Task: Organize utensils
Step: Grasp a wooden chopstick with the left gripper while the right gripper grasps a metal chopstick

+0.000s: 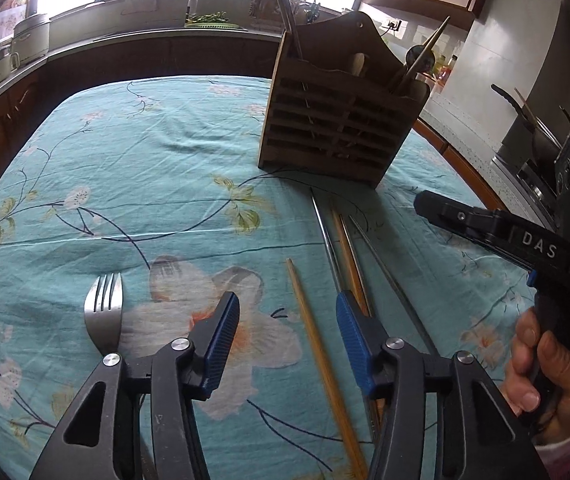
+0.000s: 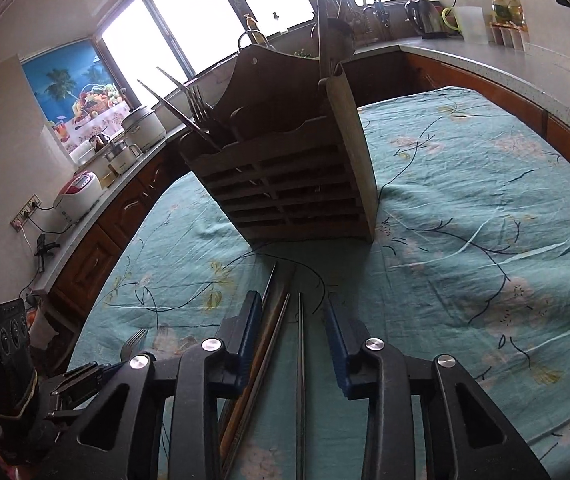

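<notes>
- Teal cloth [image 1: 133,184] with a flower print covered the table in the left wrist view, and a slatted wooden holder [image 1: 341,128] stood upright at its far side with utensils sticking out of the top.
- Between the holder and the camera lay loose chopsticks: one bamboo chopstick [image 1: 317,344] alone, and just to its right a bundle of metal and bamboo ones [image 1: 345,256].
- The left gripper [image 1: 285,320] hung low over the cloth with its jaws spread; the lone bamboo chopstick lay in the gap, touched by neither blue pad.
- A metal fork [image 1: 105,312] lay on the cloth just left of that gripper, tines pointing away.
- The right gripper [image 1: 429,204] reached in from the right, a hand [image 1: 545,376] wrapped round its handle.
- From the right wrist view, the right gripper [image 2: 291,312] was low over the bundle of chopsticks [image 2: 281,344], jaws apart, the sticks lying between the pads; whether the left pad touched the nearest stick I could not tell.
- The wooden holder [image 2: 285,184] stood just beyond the stick tips, forks [image 2: 199,110] poking from its left compartment.
- The left gripper's body [image 2: 85,376] showed at the lower left.
</notes>
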